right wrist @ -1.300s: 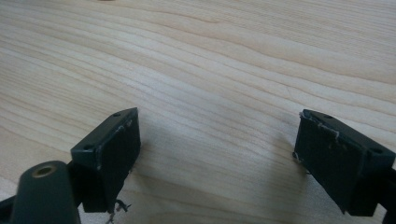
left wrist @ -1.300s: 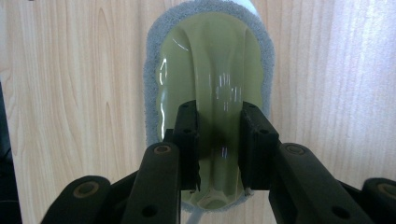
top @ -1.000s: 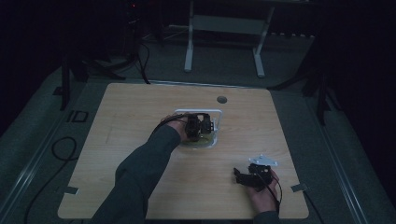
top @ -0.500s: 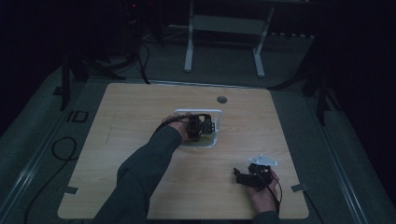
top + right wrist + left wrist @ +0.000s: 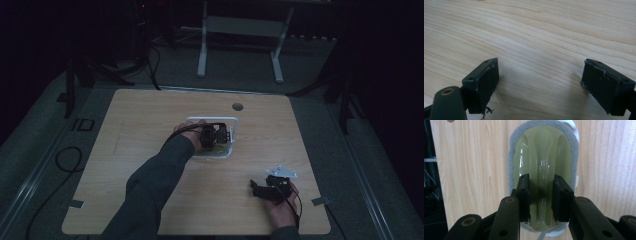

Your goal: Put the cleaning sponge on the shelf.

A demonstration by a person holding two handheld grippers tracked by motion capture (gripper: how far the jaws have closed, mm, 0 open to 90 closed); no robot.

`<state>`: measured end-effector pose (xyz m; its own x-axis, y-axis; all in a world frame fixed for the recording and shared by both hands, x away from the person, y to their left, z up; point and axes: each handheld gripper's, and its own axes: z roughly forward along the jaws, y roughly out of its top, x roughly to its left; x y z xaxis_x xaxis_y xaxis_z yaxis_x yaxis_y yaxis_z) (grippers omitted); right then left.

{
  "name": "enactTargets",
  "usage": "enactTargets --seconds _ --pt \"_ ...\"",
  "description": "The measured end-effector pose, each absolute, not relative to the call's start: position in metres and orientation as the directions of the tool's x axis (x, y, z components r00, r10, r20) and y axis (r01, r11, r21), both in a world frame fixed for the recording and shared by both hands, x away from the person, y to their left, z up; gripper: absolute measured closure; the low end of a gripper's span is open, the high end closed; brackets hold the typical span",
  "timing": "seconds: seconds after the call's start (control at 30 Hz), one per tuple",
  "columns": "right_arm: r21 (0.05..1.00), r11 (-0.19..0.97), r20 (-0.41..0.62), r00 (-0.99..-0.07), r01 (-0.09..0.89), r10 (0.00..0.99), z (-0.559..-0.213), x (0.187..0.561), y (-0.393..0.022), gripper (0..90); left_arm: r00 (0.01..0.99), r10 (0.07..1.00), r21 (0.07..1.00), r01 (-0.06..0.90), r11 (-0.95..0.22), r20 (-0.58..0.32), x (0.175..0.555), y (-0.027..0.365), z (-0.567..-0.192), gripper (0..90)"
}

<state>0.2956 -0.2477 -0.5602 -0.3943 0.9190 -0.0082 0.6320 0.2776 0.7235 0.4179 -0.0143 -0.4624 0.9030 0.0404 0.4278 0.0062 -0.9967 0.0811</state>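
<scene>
Near the table's middle the left gripper, its jaws just easing apart, still pinched a clear glass tube lying on a grey-edged yellow sponge, while the right gripper stood wide open at the near right.

My left tool has just been opening slightly; the clear tube sits between its jaws.
</scene>
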Motion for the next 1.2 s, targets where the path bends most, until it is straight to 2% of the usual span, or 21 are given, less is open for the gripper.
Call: enactTargets --seconds 0.3,0.57,0.63,0.83,1.03,1.2 --pt "0.724 0.278 -0.008 -0.394 0.632 0.919 -0.56 0.296 -0.248 13.9 0.903 0.053 0.079 0.021 -0.997 0.426 0.418 -0.014 -0.462 66.5" --pt "0.724 0.277 -0.008 -0.394 0.632 0.919 -0.56 0.296 -0.248 13.9 0.902 0.078 0.086 0.046 -0.995 0.425 0.417 -0.014 -0.461 59.9" --pt "0.724 0.277 -0.008 -0.394 0.632 0.919 -0.56 0.296 -0.248 14.0 0.901 0.103 0.1 0.066 -0.993 0.422 0.416 -0.013 -0.461 55.8" --pt "0.724 0.278 -0.008 -0.394 0.632 0.919 -0.56 0.296 -0.248 14.0 0.897 0.123 0.11 0.083 -0.99 0.424 0.412 -0.01 -0.457 52.6" --pt "0.724 0.28 -0.01 -0.395 0.63 0.918 -0.56 0.296 -0.248 14.0 0.897 0.125 0.123 0.08 -0.989 0.423 0.407 -0.008 -0.451 52.2" --pt "0.724 0.28 -0.01 -0.395 0.631 0.918 -0.56 0.296 -0.248 14.0 0.904 0.166 0.166 0.108 -0.98 0.394 0.404 -0.001 -0.443 55.1"
